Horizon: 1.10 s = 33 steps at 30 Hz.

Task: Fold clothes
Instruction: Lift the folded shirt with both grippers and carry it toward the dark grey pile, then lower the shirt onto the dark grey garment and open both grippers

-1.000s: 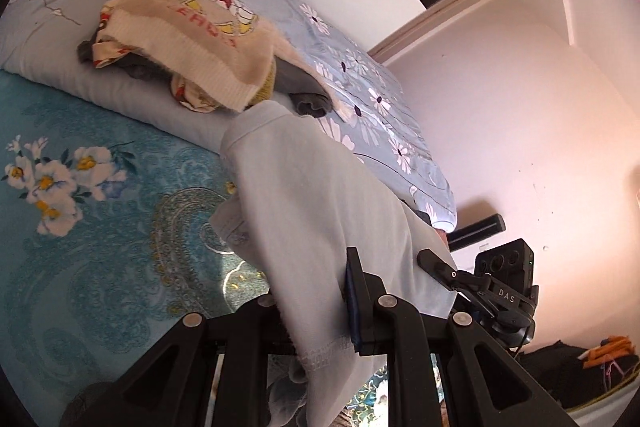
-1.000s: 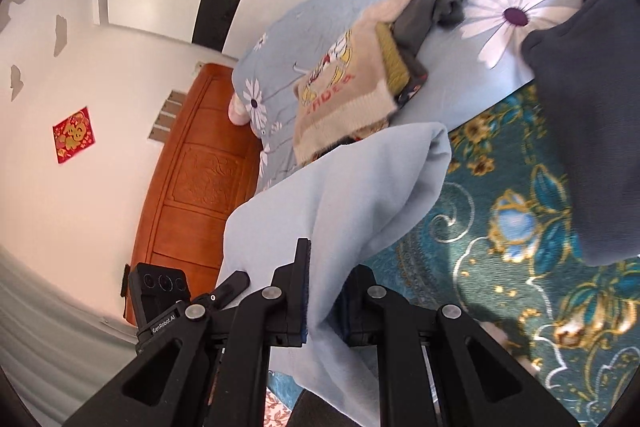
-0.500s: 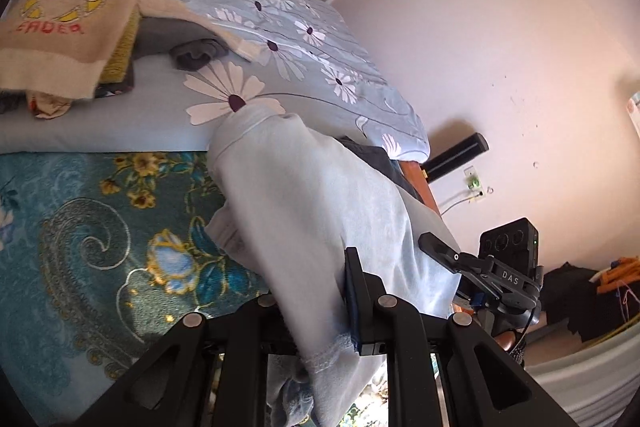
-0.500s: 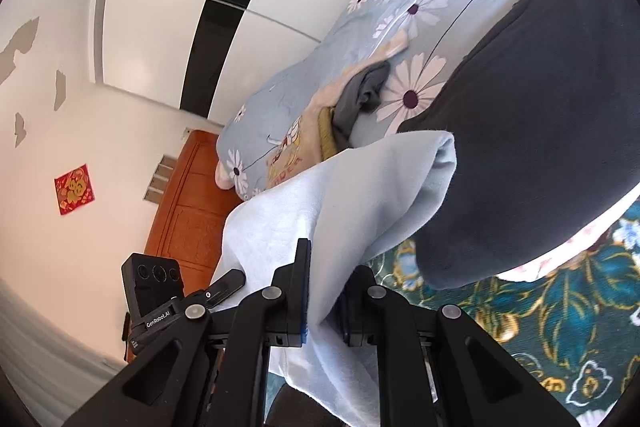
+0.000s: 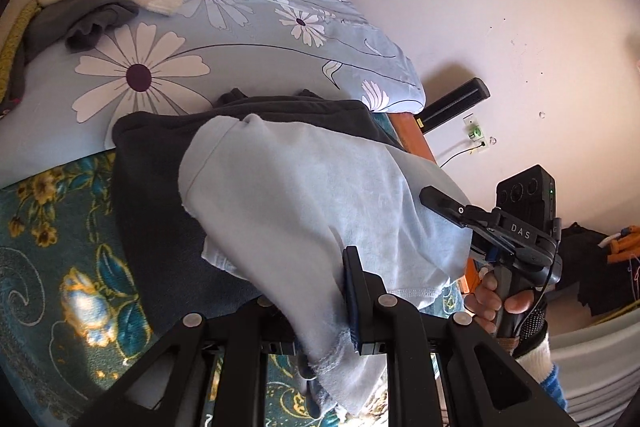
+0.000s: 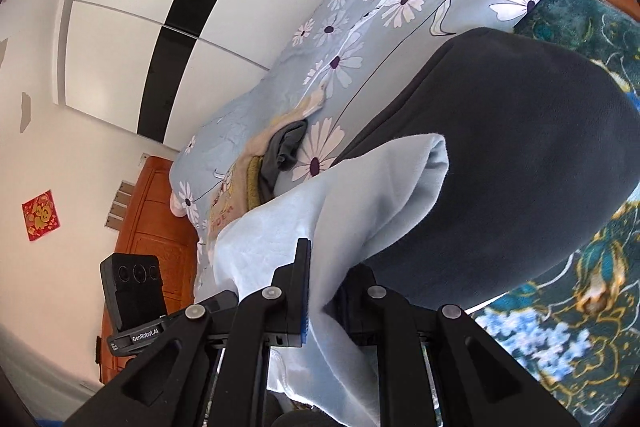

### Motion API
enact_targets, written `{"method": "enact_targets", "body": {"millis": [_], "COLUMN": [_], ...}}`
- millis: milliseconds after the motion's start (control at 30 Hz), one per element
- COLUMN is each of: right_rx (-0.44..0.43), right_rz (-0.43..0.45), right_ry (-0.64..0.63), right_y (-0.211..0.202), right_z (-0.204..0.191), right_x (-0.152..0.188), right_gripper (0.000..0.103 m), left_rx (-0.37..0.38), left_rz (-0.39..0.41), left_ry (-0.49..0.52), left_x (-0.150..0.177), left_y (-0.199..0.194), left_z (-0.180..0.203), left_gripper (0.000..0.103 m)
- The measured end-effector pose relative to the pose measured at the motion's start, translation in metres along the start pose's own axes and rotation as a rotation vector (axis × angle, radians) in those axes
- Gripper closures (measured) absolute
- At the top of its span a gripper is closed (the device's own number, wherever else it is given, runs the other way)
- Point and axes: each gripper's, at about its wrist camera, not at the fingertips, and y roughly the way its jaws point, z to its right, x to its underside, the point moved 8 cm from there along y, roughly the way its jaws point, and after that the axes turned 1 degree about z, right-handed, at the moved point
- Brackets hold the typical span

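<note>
A folded light blue garment (image 5: 304, 211) hangs between both grippers above the bed. My left gripper (image 5: 320, 311) is shut on one edge of it, the cloth draping over its fingers. In the right wrist view the same light blue garment (image 6: 320, 227) is pinched by my right gripper (image 6: 326, 291), which is shut on it. Under the cloth lies a folded dark grey garment (image 5: 160, 211), seen also as the dark grey garment (image 6: 520, 163) on the teal floral bedspread (image 5: 52, 267). The other gripper (image 5: 516, 239) and the person's hand (image 5: 496, 299) show at the right of the left wrist view.
A light blue daisy-print quilt (image 5: 224, 27) lies behind, with a pile of unfolded clothes (image 6: 260, 167) on it, a cream sweater among them. A wooden headboard (image 6: 152, 227) and white wardrobe doors (image 6: 160, 7) stand beyond. The bed's wooden edge (image 5: 416, 135) meets a pink wall.
Both grippers have carried the light blue garment sideways across the bed, away from the clothes pile, until it hangs over the dark grey garment. Both grips stay shut.
</note>
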Motion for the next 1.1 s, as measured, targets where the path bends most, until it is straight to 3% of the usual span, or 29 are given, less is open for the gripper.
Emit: {"method": "enact_targets", "body": {"millis": [300, 533, 633, 767, 867, 1033, 1100], "right_rx": [0.1, 0.171, 0.205, 0.187, 0.199, 0.245, 0.292], "right_rz": [-0.004, -0.026, -0.038, -0.009, 0.0, 0.025, 0.033], "right_ry": [-0.058, -0.108, -0.094, -0.027, -0.015, 0.004, 0.0], "right_y": [0.015, 0.038, 0.044, 0.03, 0.018, -0.003, -0.011], "right_z": [0.028, 0.04, 0.058, 0.078, 0.085, 0.096, 0.1], "right_x": [-0.06, -0.074, -0.071, -0.072, -0.07, -0.068, -0.066], "right_gripper": [0.091, 0.091, 0.091, 0.091, 0.09, 0.09, 0.087], "left_rx": [-0.033, -0.064, -0.054, -0.036, -0.06, -0.099, -0.128], "left_rz": [0.034, 0.0, -0.007, -0.019, -0.019, -0.012, 0.027], "left_ry": [-0.029, -0.047, -0.059, -0.067, -0.057, -0.043, -0.031], "left_x": [-0.031, -0.019, -0.013, -0.006, -0.002, 0.007, 0.006], "left_y": [0.041, 0.063, 0.062, 0.054, 0.044, 0.023, 0.008], "left_z": [-0.01, -0.033, -0.041, -0.046, -0.052, -0.063, -0.064], "left_gripper": [0.085, 0.082, 0.082, 0.081, 0.071, 0.069, 0.069]}}
